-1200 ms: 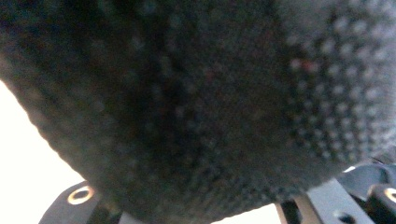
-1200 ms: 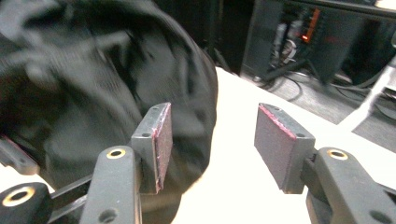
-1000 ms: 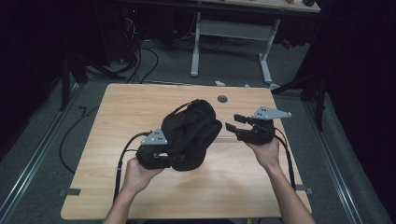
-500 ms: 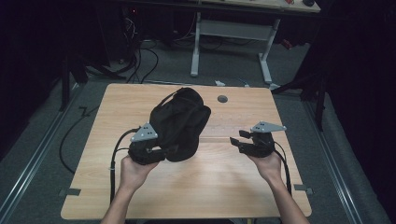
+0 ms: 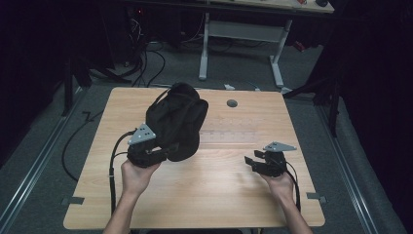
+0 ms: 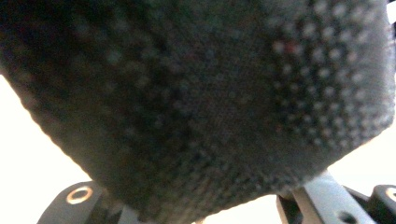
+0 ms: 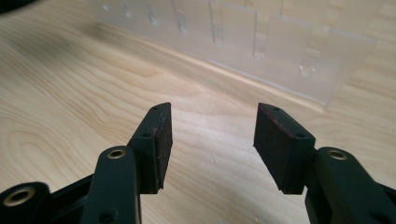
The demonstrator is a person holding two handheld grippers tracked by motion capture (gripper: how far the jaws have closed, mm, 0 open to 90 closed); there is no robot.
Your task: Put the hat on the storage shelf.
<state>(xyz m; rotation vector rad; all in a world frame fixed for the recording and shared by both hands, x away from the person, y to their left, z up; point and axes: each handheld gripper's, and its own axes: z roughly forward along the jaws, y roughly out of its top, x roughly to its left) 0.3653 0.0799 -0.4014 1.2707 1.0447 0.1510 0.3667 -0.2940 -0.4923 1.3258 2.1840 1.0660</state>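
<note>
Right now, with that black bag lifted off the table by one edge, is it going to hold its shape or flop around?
Probably flop. The black bag bulges and folds unevenly above the left tongs, so it looks soft. Its mesh-like weave suggests the pads won't slip easily. One hand holds it up, so it seems fairly light.

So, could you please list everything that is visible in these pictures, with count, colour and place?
bag: one, black fabric, held up over the table's left half
clear ruler: one, transparent, flat at the table's centre
round plug: one, grey, far side of the table
table: one, light wood
second table: one, white legs, behind
cables: several, black, on the floor
left gripper: one, black, shut on the bag
right gripper: one, black, open, low over the table
</note>
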